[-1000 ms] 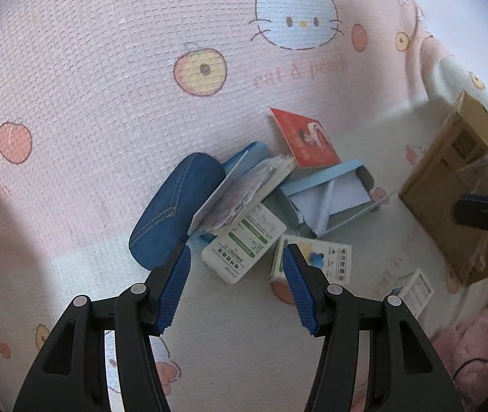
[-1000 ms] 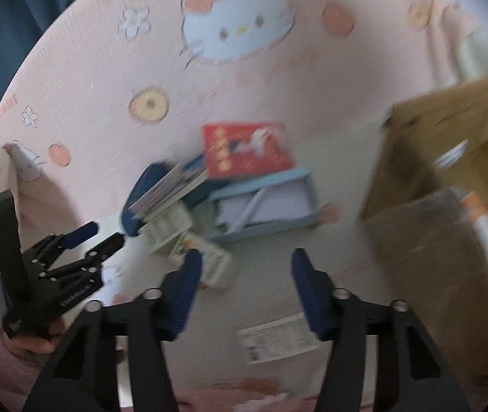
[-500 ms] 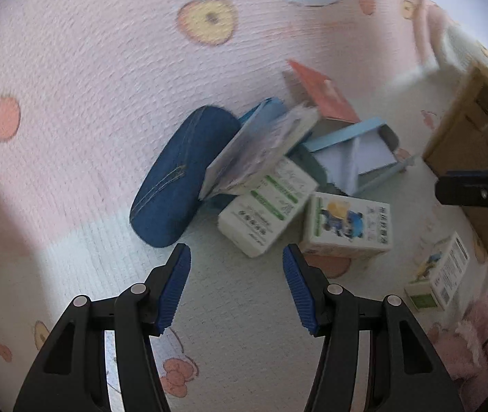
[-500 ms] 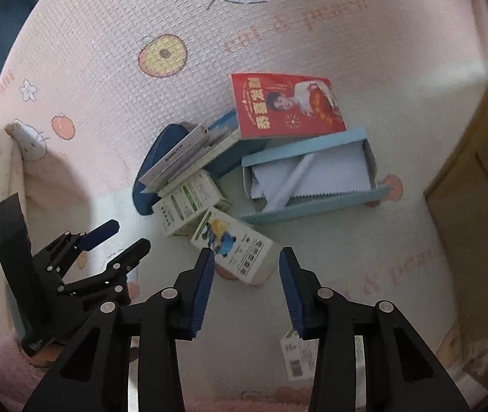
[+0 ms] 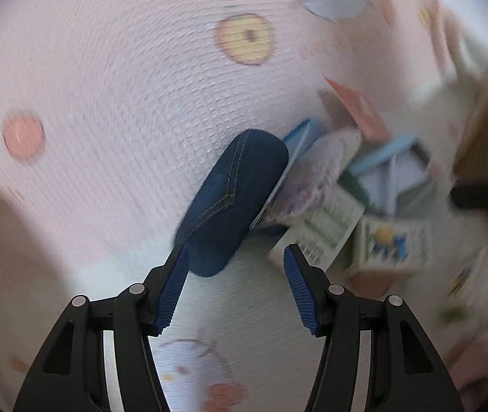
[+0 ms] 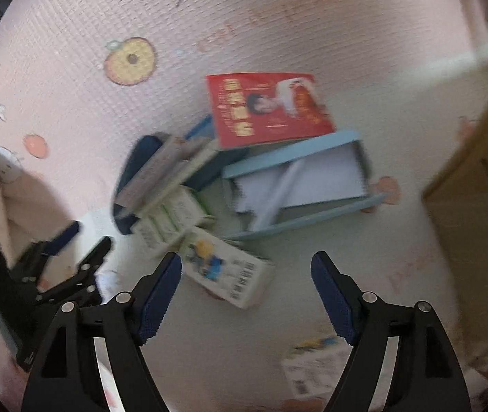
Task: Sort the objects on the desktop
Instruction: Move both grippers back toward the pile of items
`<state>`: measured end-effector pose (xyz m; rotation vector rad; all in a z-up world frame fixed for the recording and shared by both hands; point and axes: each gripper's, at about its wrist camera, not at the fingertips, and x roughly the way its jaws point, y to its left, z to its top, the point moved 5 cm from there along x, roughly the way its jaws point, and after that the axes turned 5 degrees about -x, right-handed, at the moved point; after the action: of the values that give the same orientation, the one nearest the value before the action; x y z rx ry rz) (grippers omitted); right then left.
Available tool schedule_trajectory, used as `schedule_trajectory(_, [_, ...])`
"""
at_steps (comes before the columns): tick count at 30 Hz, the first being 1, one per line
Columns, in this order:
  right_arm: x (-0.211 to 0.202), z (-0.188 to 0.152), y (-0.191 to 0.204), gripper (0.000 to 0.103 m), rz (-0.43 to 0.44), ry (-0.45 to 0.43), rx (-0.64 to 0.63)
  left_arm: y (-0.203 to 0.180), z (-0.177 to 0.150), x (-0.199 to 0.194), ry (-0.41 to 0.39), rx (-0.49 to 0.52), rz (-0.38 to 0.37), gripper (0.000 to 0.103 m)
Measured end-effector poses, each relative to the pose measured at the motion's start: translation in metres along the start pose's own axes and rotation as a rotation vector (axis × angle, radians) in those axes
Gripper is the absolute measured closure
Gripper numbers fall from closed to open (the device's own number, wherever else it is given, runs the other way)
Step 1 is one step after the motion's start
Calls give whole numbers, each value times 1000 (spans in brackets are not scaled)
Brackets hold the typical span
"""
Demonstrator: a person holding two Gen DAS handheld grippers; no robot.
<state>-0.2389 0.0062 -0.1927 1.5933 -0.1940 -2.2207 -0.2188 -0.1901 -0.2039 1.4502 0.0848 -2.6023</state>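
the right gripper (image 6: 245, 267) had just been opening and stood wide, nothing gripped, above a white cartoon box (image 6: 227, 272) on the pink blanket (image 6: 278, 17). the left gripper (image 5: 233, 261) gaped empty, just short of the denim case (image 5: 233, 199) mid-blanket, beside the cardboard box (image 6: 477, 185).

Left tongs (image 5: 233, 257) spread, right tongs (image 6: 245, 266) just opened wide

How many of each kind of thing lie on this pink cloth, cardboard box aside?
Small printed cartons: 3
Denim case: 1
Red booklet: 1
Open light-blue box: 1
Pale booklet: 1
Partly hidden blue piece: 1
Total: 8
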Motion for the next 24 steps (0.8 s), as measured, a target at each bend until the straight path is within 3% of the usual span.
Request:
schedule_trajectory(2, [6, 7, 8, 26, 35, -13, 5, 17, 5, 4, 7, -120, -72, 42])
schedule_trajectory(5, [14, 15, 21, 29, 61, -22, -26, 41, 9, 12, 13, -229, -87, 42])
schedule_trajectory(6, [16, 17, 25, 36, 69, -32, -41, 45, 11, 12, 12, -242, -87, 42])
schedule_trajectory(10, [20, 25, 41, 62, 103, -51, -90, 45, 16, 1, -22, -242, -161, 42])
schedule_trajectory(12, [21, 25, 45, 63, 118, -69, -103, 39, 20, -4, -45, -234, -209, 42])
schedule_trajectory(14, [24, 28, 47, 65, 109, -74, -111, 29, 26, 1, -46, -200, -205, 42])
schedule_trajectory(16, [29, 31, 45, 75, 117, -71, -88, 21, 29, 5, -39, -186, -206, 42])
schedule_trajectory(18, [30, 36, 43, 79, 119, -76, -71, 14, 33, 6, -50, -194, -240, 43])
schedule_trajectory(20, [28, 40, 44, 84, 118, -95, -69, 13, 33, 7, -58, -195, -225, 52])
schedule_trajectory(21, [27, 40, 46, 86, 128, -101, -72, 15, 33, 8, -55, -194, -210, 64])
schedule_trajectory(24, [24, 38, 59, 86, 171, -94, -118, 22, 26, 10, -34, -190, -184, 71])
